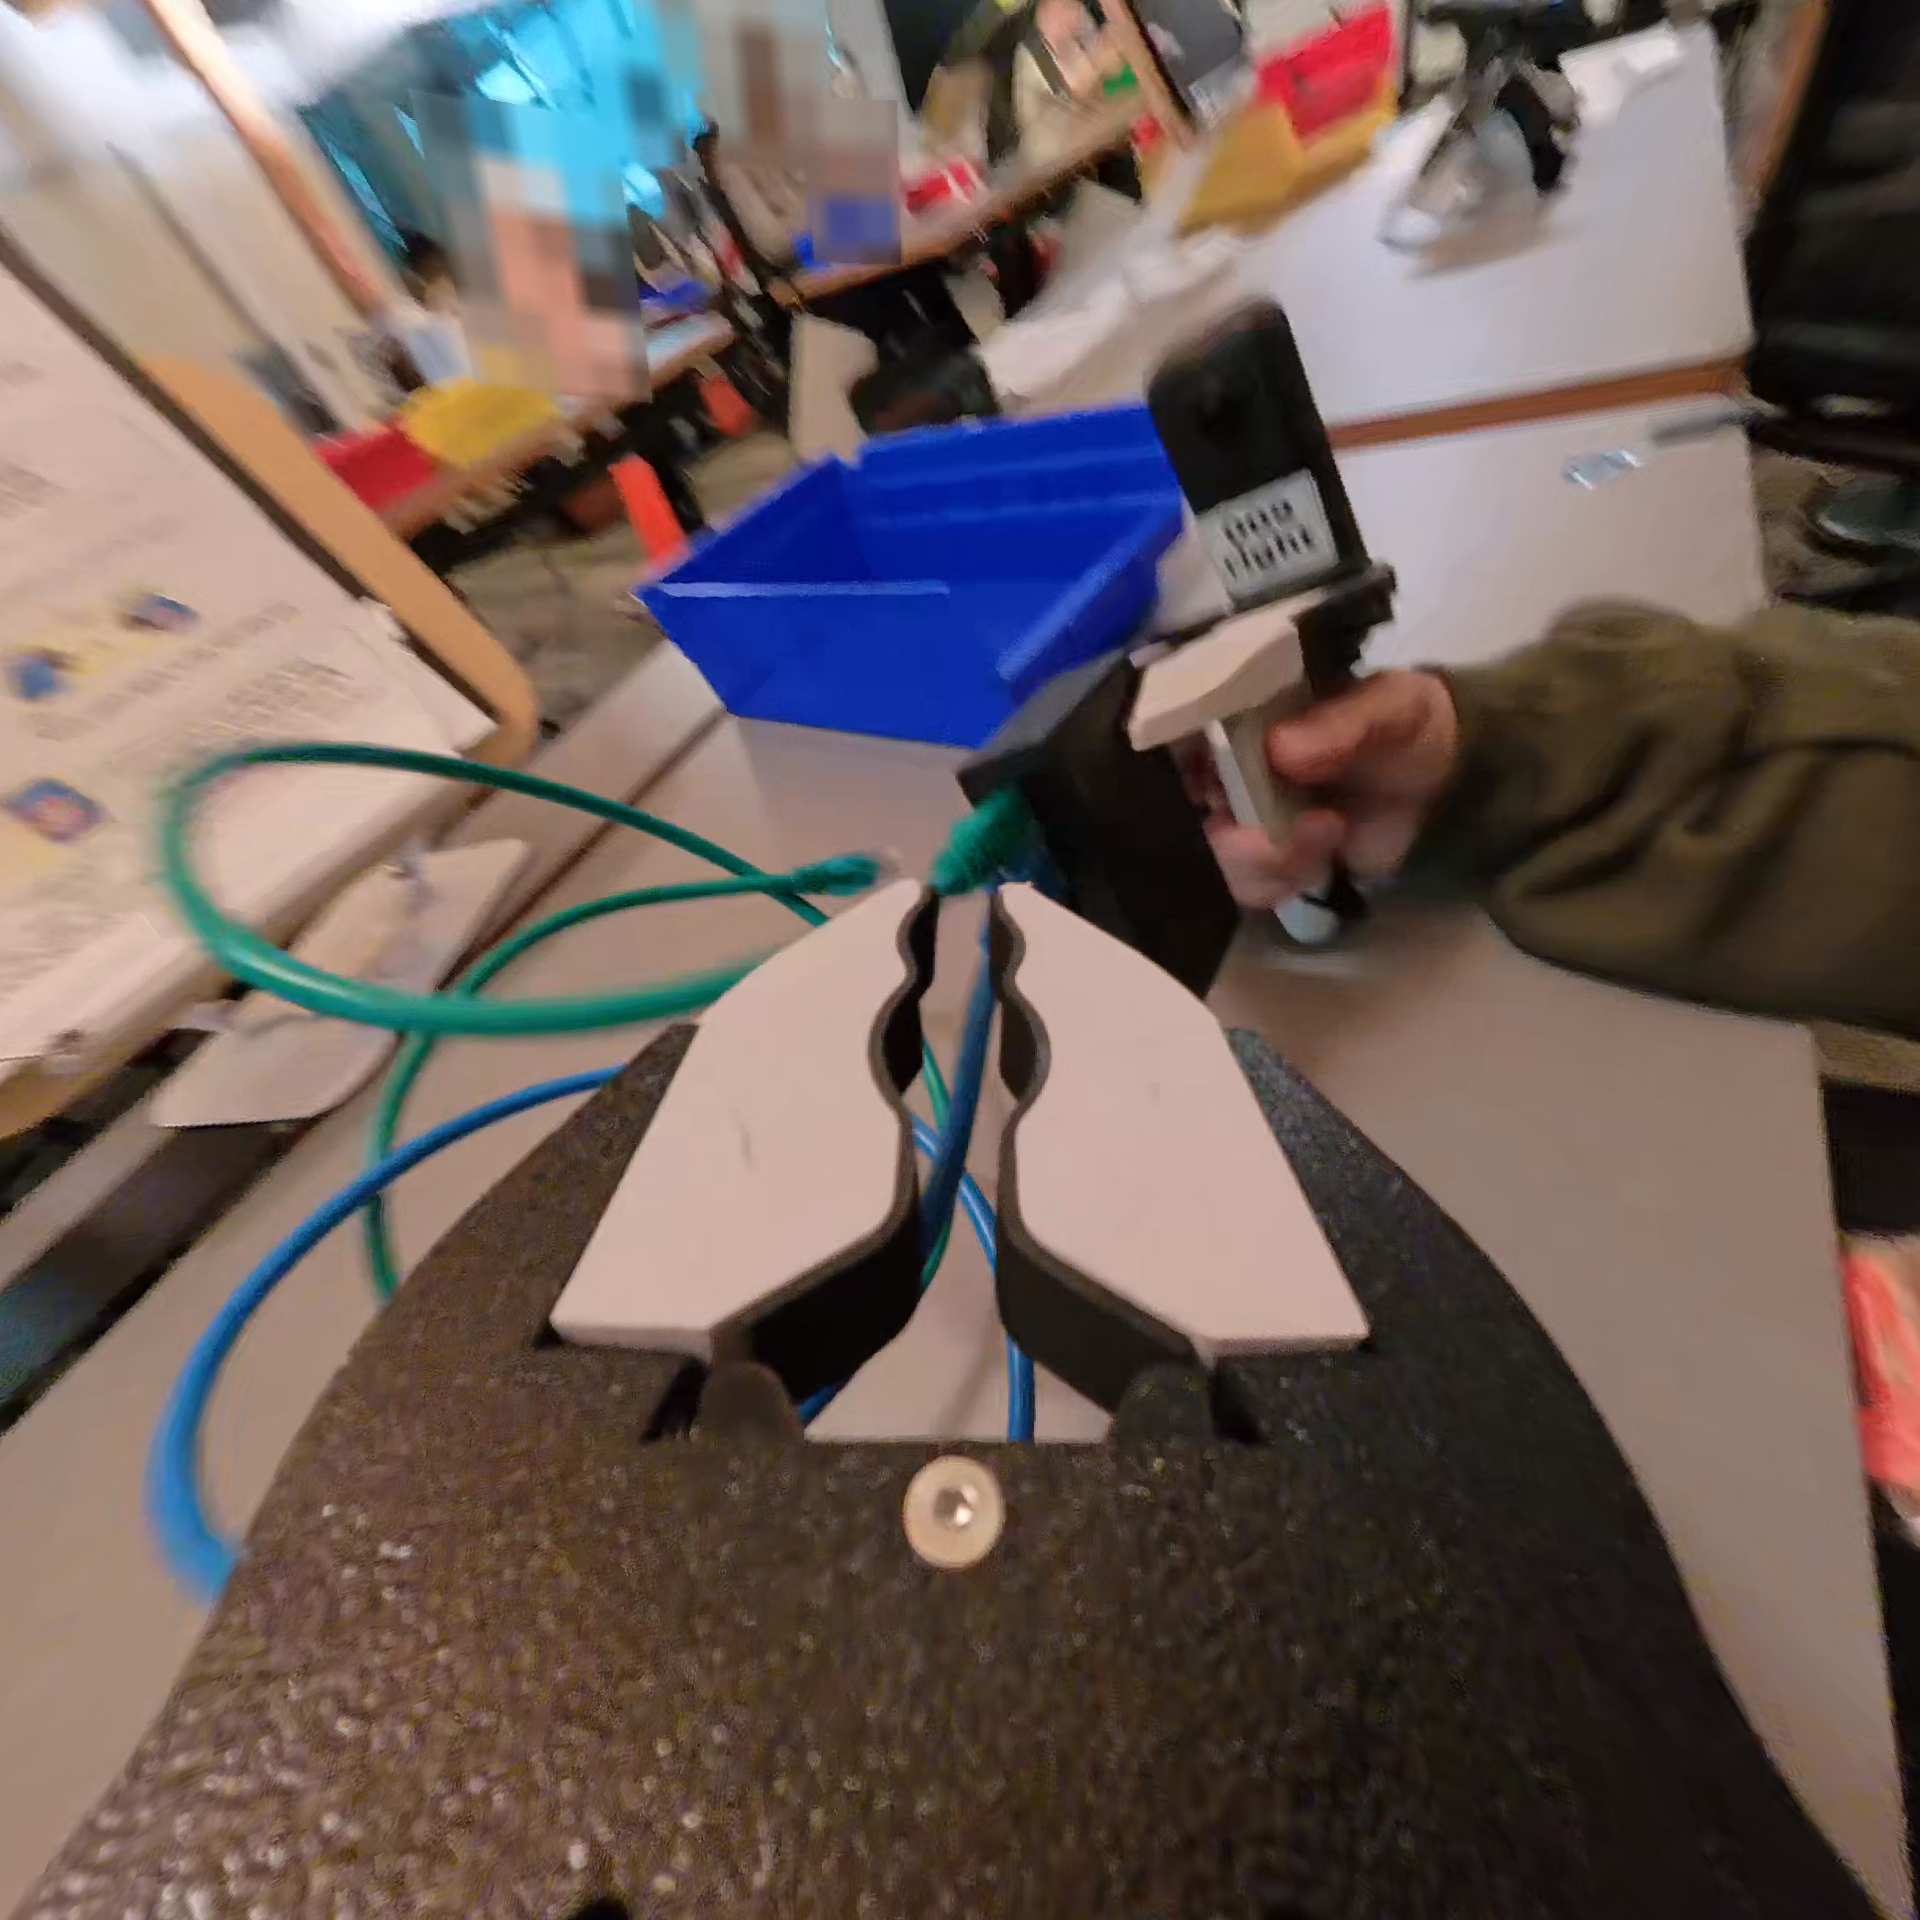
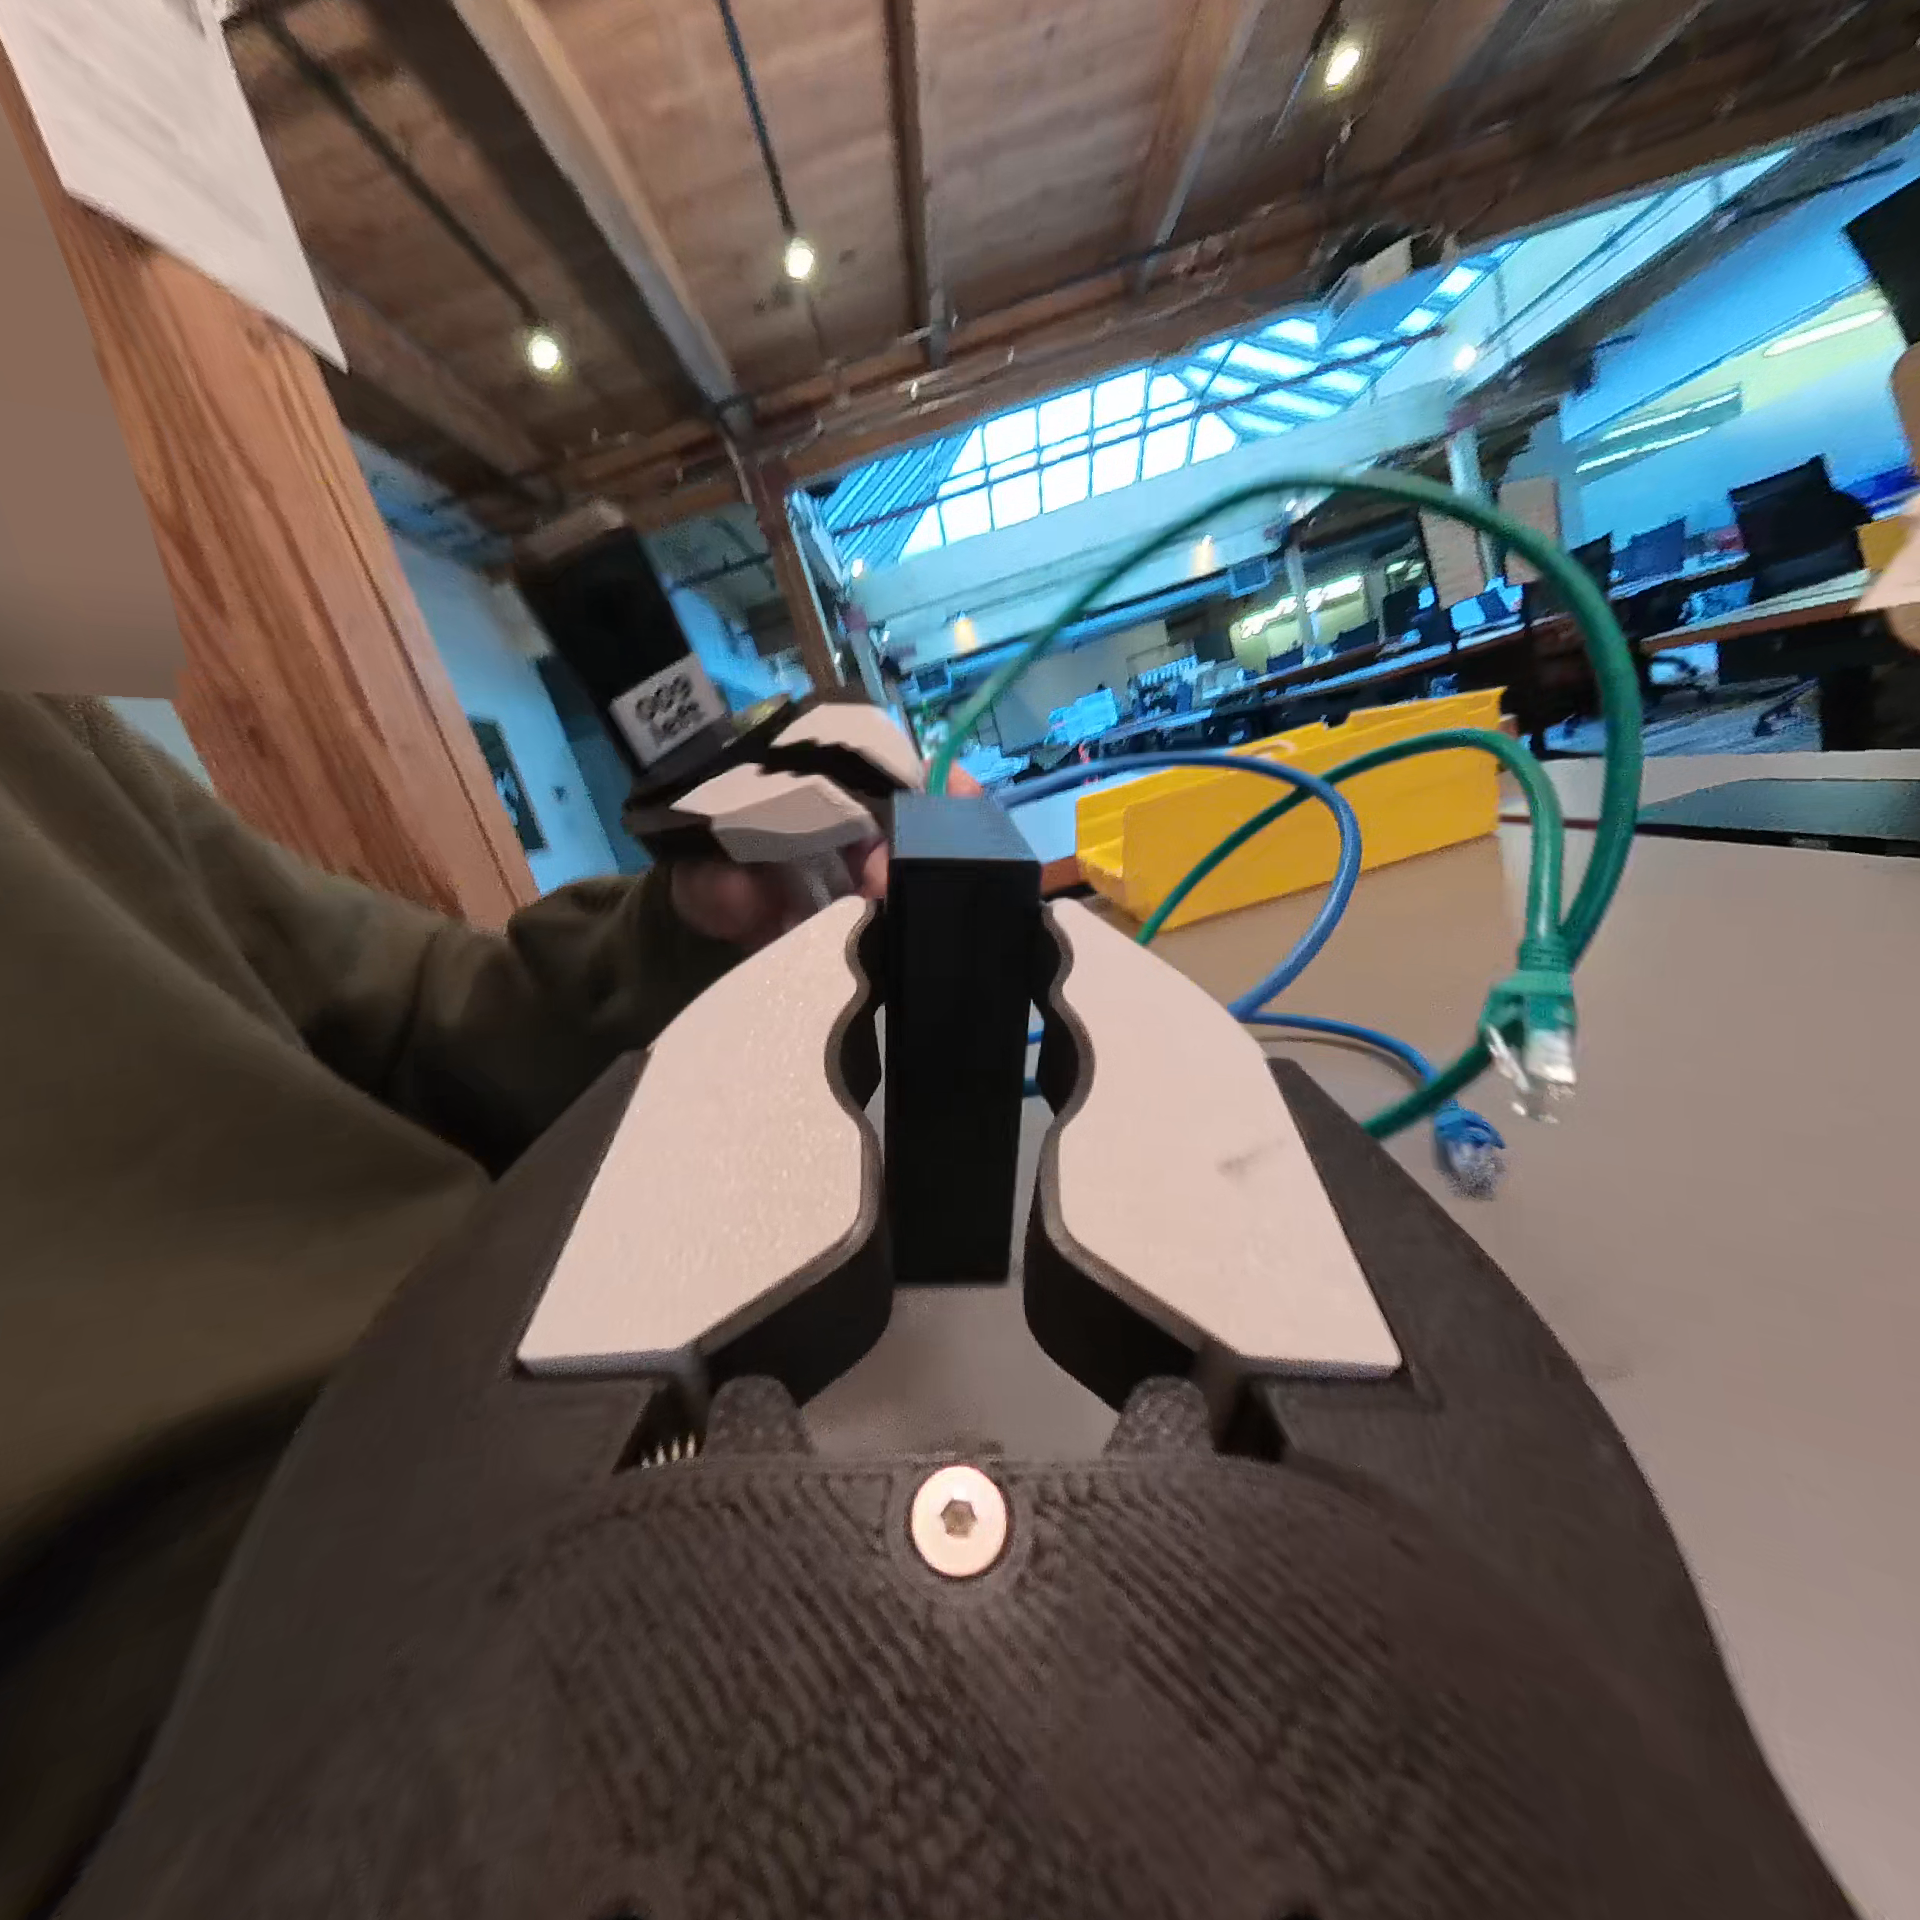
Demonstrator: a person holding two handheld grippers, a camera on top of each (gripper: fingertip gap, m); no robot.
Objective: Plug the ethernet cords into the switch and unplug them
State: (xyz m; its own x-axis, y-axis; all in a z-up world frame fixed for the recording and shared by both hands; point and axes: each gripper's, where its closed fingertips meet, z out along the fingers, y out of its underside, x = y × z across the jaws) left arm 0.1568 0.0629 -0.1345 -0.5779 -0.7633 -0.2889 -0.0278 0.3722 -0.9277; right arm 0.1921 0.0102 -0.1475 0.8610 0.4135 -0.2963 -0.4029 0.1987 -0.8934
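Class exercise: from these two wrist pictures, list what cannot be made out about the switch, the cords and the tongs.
- Switch ports: right wrist view shows only its plain back edge; in the left wrist view the left tongs block them.
- Green cord plug: motion blur hides whether it is seated.
- Blue cord far end: hidden behind the left fingers.
- Whether the left tongs grip anything: unclear.

We see the black switch [image 2: 956, 1039] upright, lifted off the table. A green cord [image 1: 982, 836] is plugged in; the blue cord's [image 2: 1340, 883] far end lies loose.
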